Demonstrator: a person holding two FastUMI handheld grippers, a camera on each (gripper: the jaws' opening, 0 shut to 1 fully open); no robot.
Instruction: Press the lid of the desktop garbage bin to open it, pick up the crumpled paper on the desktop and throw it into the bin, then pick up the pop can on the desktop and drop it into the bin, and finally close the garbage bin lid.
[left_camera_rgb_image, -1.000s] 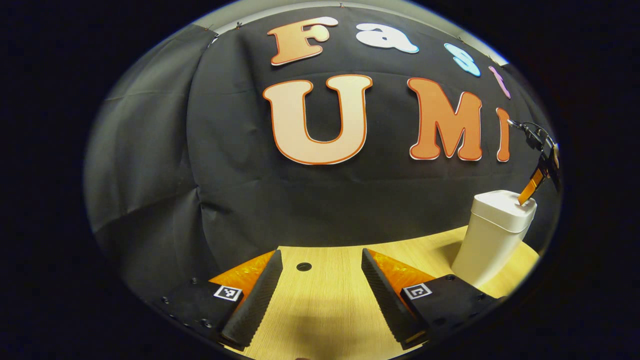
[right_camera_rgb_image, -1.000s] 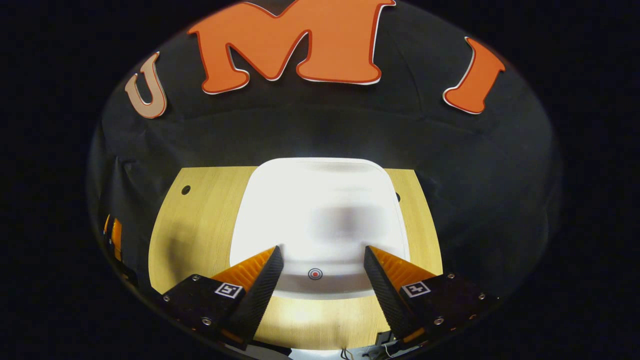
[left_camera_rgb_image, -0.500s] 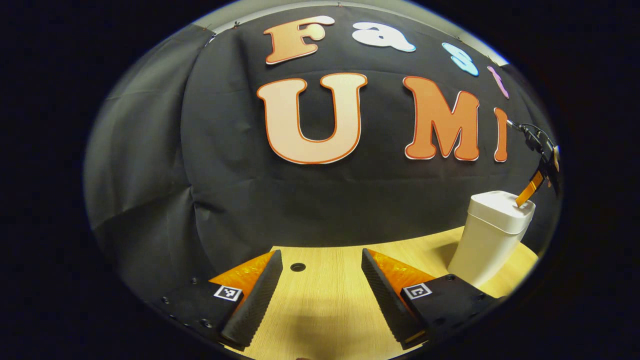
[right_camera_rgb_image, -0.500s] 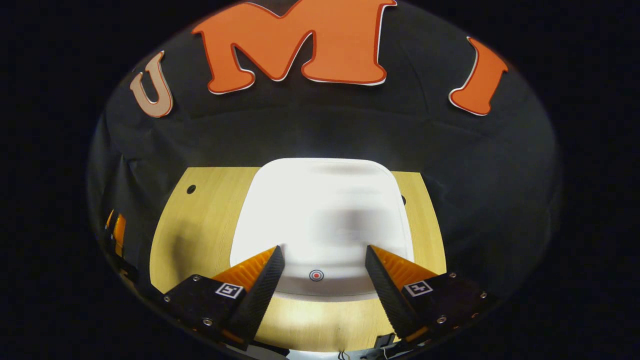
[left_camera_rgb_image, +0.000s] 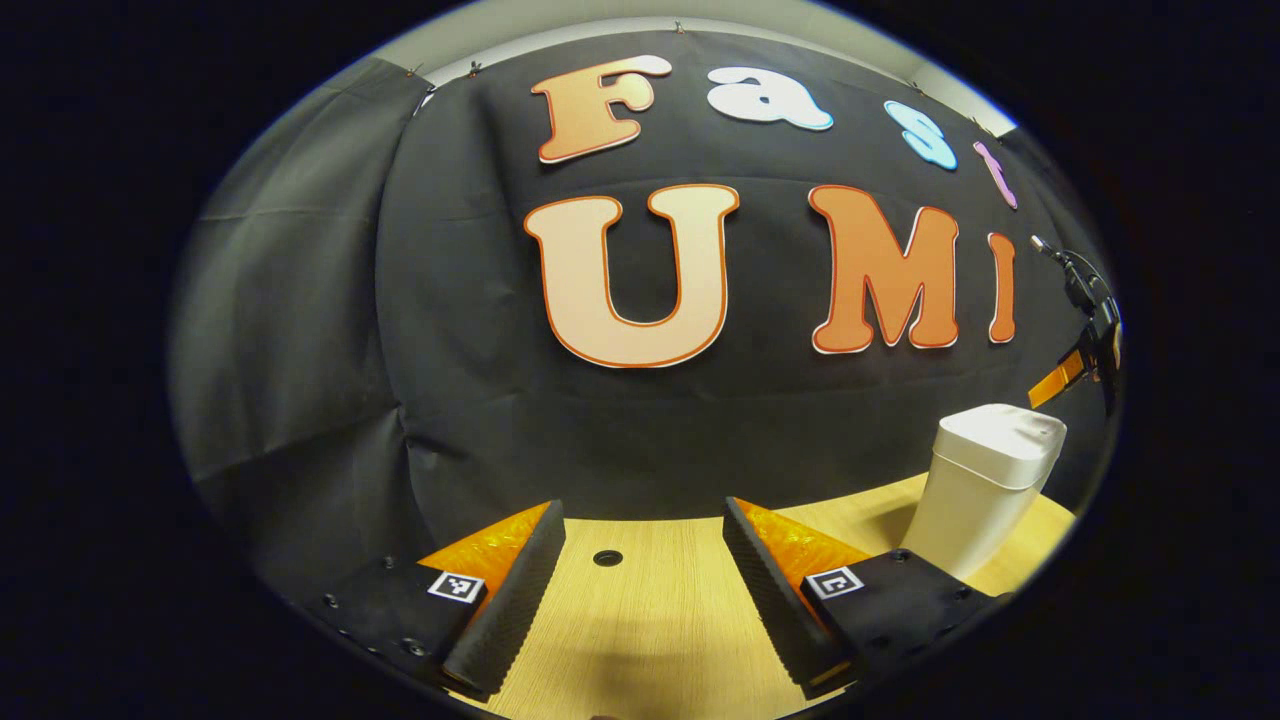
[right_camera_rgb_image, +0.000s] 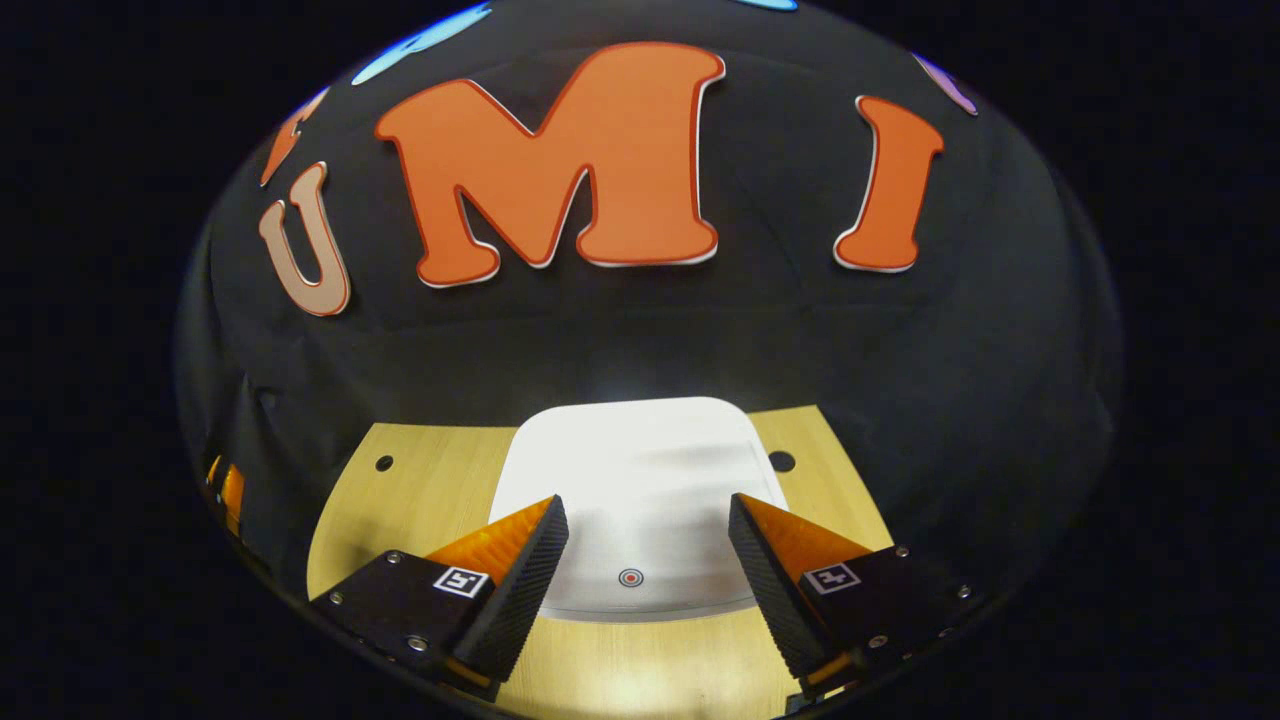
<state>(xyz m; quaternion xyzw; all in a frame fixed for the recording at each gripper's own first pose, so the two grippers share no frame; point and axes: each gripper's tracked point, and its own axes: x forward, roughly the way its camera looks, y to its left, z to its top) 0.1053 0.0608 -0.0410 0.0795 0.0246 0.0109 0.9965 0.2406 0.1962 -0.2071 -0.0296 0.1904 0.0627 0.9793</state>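
Right gripper (right_camera_rgb_image: 648, 515) above white bin (right_camera_rgb_image: 640, 500), fingers spread, gripping nothing; poised over red dot (right_camera_rgb_image: 630, 577) near lid front edge, likely press point. Lid flat, looks shut. Left gripper (left_camera_rgb_image: 645, 520) released, parked low over desk (left_camera_rgb_image: 650, 620), clear of bin (left_camera_rgb_image: 985, 480). Paper, can: position unknown.

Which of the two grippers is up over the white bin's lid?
The right gripper: its open fingers frame the closed lid from above. The left gripper frames bare desktop, bin off to its right.

White garbage bin (left_camera_rgb_image: 985, 480) stands upright on the desk, lid (right_camera_rgb_image: 640, 500) apparently shut (glare-washed).
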